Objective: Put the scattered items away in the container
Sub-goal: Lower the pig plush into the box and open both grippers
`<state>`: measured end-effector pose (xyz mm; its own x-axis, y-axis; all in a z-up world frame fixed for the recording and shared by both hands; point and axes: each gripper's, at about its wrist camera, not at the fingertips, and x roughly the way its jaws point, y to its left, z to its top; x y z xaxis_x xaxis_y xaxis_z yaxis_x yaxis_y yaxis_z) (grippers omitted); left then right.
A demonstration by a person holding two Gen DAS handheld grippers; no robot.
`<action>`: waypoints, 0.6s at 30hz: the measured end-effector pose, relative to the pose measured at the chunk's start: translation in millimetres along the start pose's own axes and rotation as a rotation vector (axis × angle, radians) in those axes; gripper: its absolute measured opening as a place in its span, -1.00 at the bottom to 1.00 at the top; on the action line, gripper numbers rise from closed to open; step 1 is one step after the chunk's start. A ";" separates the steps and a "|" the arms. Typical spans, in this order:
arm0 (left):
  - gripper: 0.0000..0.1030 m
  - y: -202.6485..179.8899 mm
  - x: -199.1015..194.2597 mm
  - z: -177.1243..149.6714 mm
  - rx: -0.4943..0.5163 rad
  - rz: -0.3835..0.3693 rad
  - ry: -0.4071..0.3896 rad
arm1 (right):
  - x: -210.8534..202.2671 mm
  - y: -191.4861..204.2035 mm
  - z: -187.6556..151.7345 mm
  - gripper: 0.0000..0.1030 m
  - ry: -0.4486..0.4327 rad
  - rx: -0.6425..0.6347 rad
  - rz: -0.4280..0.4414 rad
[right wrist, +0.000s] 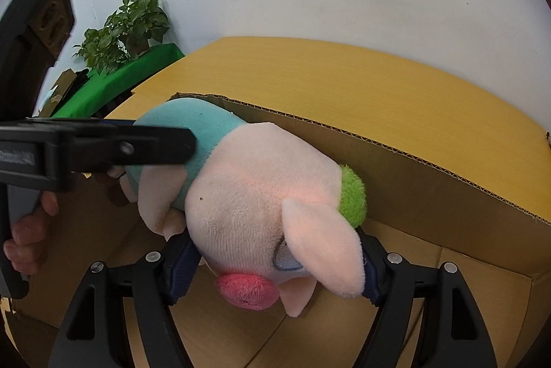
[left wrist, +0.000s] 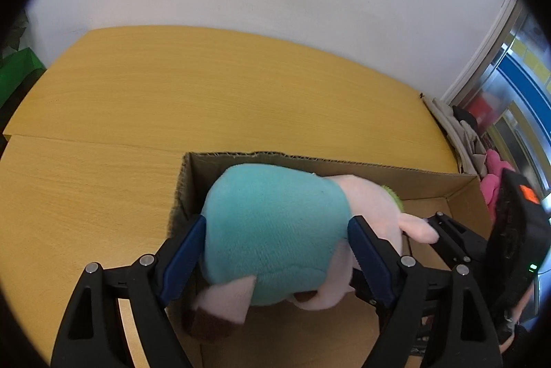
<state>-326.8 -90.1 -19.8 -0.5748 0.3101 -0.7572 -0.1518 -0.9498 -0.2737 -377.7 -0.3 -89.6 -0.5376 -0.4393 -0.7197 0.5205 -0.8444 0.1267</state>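
1. Cardboard makes up the open brown box (left wrist: 430,185) on a yellow wooden table (left wrist: 172,99); its corrugated far rim runs across both views and its floor shows bare on the right.

2. Left wrist view, left to right: bare table, then the box's near-left corner, then the left gripper (left wrist: 277,251), black with blue pads. Its jaws stand wide and its fingers (left wrist: 182,254) press on either side of the teal body of a plush pig (left wrist: 275,230). The toy fills the gap between the pads and bulges past the fingertips toward the far wall of the box.

3. In that view a pale pink leg with a brown foot hangs down at the near left, over the box's near edge. The pig's pink head points right, with a green tuft at its far side.

4. At the right edge of that view the other gripper's black body reaches in, with an orange patch and a small green light.

5. Right wrist view, left to right: a person's hand (right wrist: 31,230) grasps the handle of the left gripper, whose black finger lies across the toy's teal body.

6. Next comes the pig's pink head, face turned down, with a rosy snout near the camera and a floppy ear on the right.

7. The right gripper (right wrist: 279,268) holds that head: jaws wide, blue pads against both sides of it, the ear draped over the right pad.

8. The pig sits inside the box opening, close to its far wall, carried by both grippers; whether it touches the floor cannot be told.
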 end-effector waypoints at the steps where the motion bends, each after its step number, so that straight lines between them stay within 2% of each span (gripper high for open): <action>1: 0.62 0.2 -10.0 0.9 0.003 0.014 -0.027 | -0.4 -0.8 -0.5 0.58 0.000 0.004 0.001; 5: 0.65 4.0 -47.9 2.6 0.007 0.031 -0.092 | -1.3 0.1 -2.2 0.67 0.006 0.004 -0.009; 7: 0.65 1.7 -63.8 -2.3 0.037 0.079 -0.101 | -3.2 3.7 0.0 0.80 -0.002 0.001 -0.018; 9: 0.65 -3.3 -81.6 -10.6 0.074 0.125 -0.123 | -8.1 6.3 3.7 0.85 -0.011 0.011 -0.017; 10: 0.65 -5.5 -91.3 -15.1 0.085 0.127 -0.118 | -16.9 5.8 4.6 0.86 -0.023 0.015 -0.017; 14: 0.65 -14.8 -136.6 -35.9 0.106 0.144 -0.186 | -63.9 9.1 11.4 0.86 -0.060 0.037 0.002; 18: 0.65 -30.9 -176.4 -65.3 0.113 0.175 -0.264 | -137.8 15.2 2.9 0.98 -0.133 0.046 -0.069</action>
<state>-168.2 -112.6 83.5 -0.7864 0.1343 -0.6030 -0.1119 -0.9909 -0.0748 -297.6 46.5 13.4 -0.6554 -0.4141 -0.6316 0.4501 -0.8857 0.1136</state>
